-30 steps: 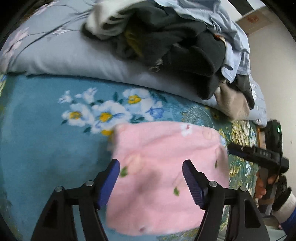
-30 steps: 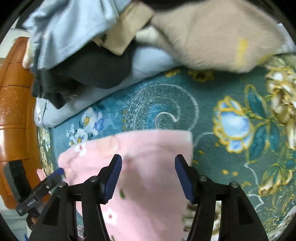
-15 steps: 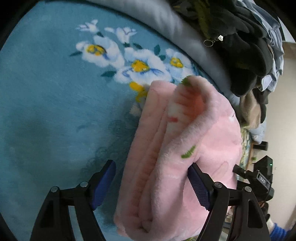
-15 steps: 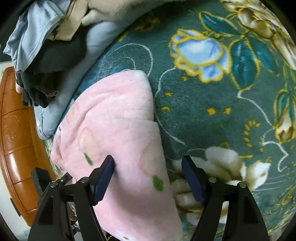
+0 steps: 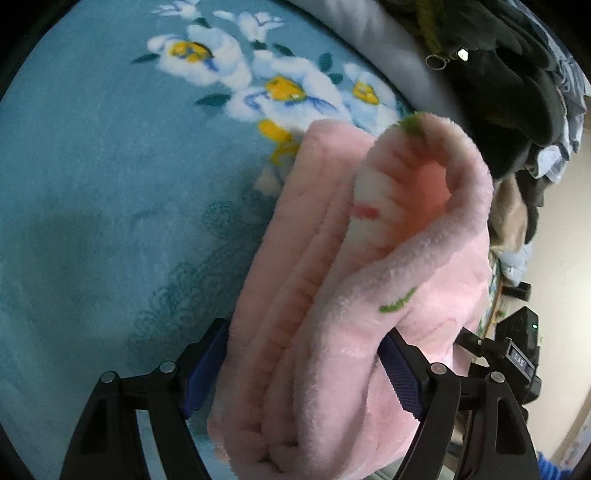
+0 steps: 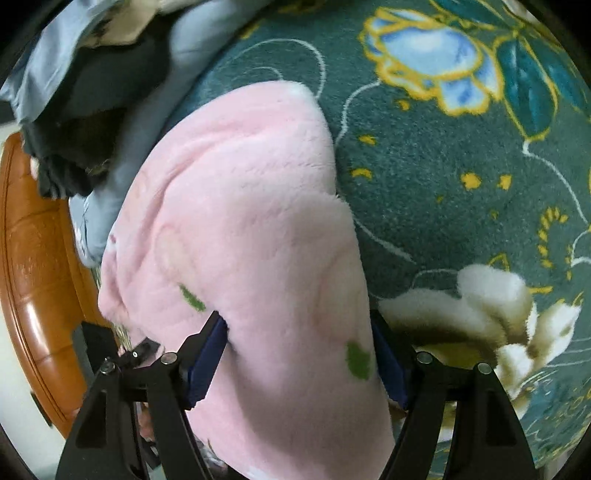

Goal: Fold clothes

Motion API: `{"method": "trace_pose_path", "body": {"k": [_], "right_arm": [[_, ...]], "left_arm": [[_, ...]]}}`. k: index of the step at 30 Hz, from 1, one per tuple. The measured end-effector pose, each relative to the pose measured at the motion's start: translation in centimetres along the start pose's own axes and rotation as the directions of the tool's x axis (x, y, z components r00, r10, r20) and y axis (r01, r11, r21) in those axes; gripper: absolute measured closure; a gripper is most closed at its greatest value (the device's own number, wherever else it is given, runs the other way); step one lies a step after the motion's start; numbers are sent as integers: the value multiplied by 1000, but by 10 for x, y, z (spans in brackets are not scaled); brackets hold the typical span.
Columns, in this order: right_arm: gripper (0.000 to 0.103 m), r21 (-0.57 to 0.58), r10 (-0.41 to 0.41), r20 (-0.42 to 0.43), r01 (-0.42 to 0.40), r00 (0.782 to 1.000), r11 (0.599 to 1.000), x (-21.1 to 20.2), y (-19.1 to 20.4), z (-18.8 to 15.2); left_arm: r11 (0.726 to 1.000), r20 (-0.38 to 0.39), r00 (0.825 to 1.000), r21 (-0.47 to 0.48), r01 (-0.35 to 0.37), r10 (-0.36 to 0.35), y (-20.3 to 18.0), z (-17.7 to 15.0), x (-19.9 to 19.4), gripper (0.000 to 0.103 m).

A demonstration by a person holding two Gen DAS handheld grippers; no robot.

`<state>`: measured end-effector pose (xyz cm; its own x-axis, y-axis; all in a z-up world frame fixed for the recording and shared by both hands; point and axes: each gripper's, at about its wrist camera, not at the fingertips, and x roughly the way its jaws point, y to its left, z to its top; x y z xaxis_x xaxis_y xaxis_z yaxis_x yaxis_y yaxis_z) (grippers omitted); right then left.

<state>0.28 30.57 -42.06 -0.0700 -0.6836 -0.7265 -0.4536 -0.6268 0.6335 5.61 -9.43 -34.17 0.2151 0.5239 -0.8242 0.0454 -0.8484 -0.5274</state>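
A folded pink fleece garment with small green marks lies bunched between the fingers of my left gripper, which stands wide with both blue pads against its sides. The same pink garment fills the right wrist view, and my right gripper straddles its near end, pads touching both sides. The garment is tilted on edge over the blue floral blanket. The right gripper's body shows at the lower right of the left wrist view.
A pile of dark, grey and light blue clothes lies at the back on a grey pillow. In the right wrist view the same pile is at upper left, beside an orange wooden headboard. The teal flowered blanket spreads to the right.
Both grippers moved in around the pink garment, one at each end. It went from lying flat to being bunched and tipped up on edge between the pads.
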Motion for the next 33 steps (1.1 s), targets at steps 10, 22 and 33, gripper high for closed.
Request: {"method": "trace_pose_path", "body": {"k": [10,22,33], "right_arm": [[65,-67,-76,19,77,997,995,-12,43,-10],[66,-169,-56,100,72,993,983,-72,79,-56],[66,-129,-24,176,47,984,991,-124,20,-66]], "left_arm": [[995,77,994,54,-78,74,-32,-18,-17,60],[994,109,993,105,35,-47,-59,-75,-53,62],[975,89,996,224,9,-30,-147,-113,-18,62]]}}
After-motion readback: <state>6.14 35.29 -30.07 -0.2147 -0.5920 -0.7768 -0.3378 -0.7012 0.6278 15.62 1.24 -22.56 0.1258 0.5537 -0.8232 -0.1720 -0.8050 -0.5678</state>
